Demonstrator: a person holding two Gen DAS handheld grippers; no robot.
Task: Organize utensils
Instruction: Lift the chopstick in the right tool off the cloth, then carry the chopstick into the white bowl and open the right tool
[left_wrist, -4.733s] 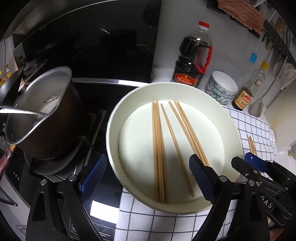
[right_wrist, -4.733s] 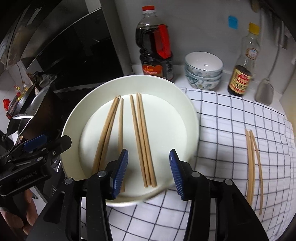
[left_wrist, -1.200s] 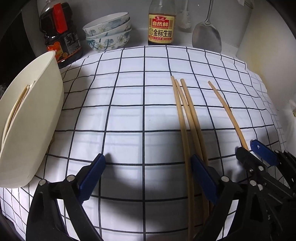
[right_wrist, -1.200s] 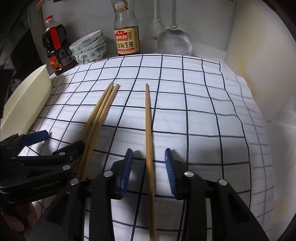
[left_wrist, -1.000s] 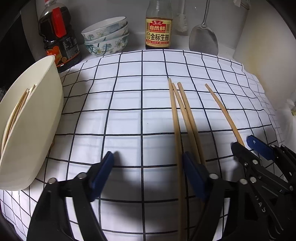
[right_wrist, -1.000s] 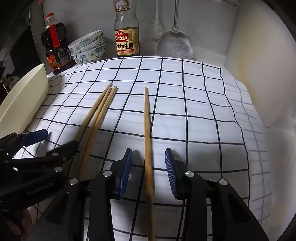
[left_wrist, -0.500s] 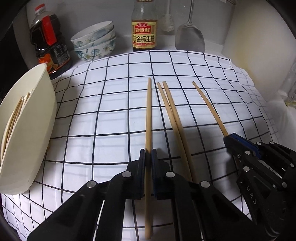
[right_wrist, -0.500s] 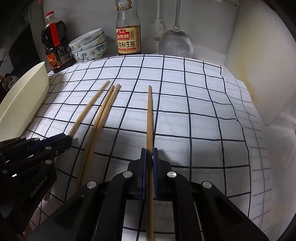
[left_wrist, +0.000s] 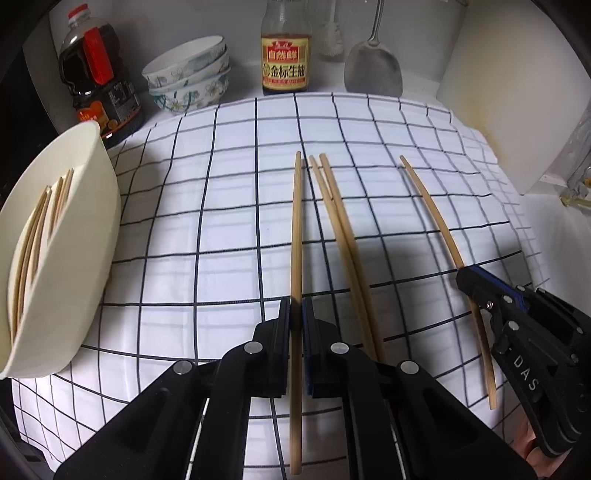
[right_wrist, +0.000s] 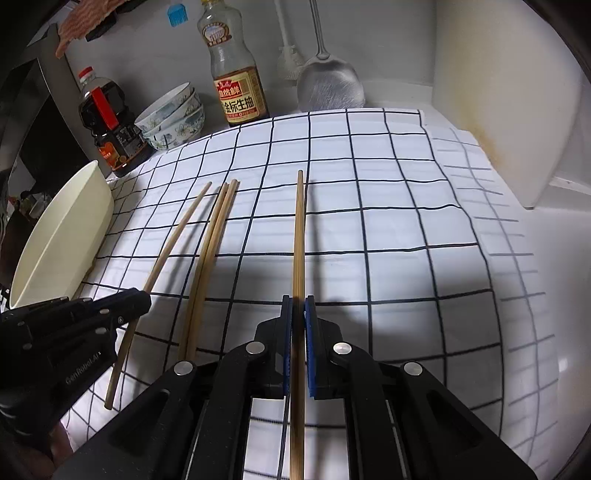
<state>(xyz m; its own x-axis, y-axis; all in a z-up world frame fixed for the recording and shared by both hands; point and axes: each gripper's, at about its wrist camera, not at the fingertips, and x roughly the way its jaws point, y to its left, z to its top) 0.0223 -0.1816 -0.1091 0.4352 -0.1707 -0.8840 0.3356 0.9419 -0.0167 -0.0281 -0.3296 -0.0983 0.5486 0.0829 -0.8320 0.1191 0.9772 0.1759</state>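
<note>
Four slender, pale wooden chopsticks (left_wrist: 341, 236) on checked cloth (left_wrist: 229, 206).

Left gripper (left_wrist: 296, 310) angled downward, jaws clamped tight, right gripper (right_wrist: 298, 308) likewise

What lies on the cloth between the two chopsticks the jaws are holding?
A pair of loose chopsticks lying side by side on the checked cloth, touching neither gripped stick; clearest in the right wrist view, also in the left.

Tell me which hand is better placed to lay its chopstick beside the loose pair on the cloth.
Left, likely: the left gripper is shut on the left chopstick, right beside the pair; the right gripper holds the right chopstick farther off.
</note>
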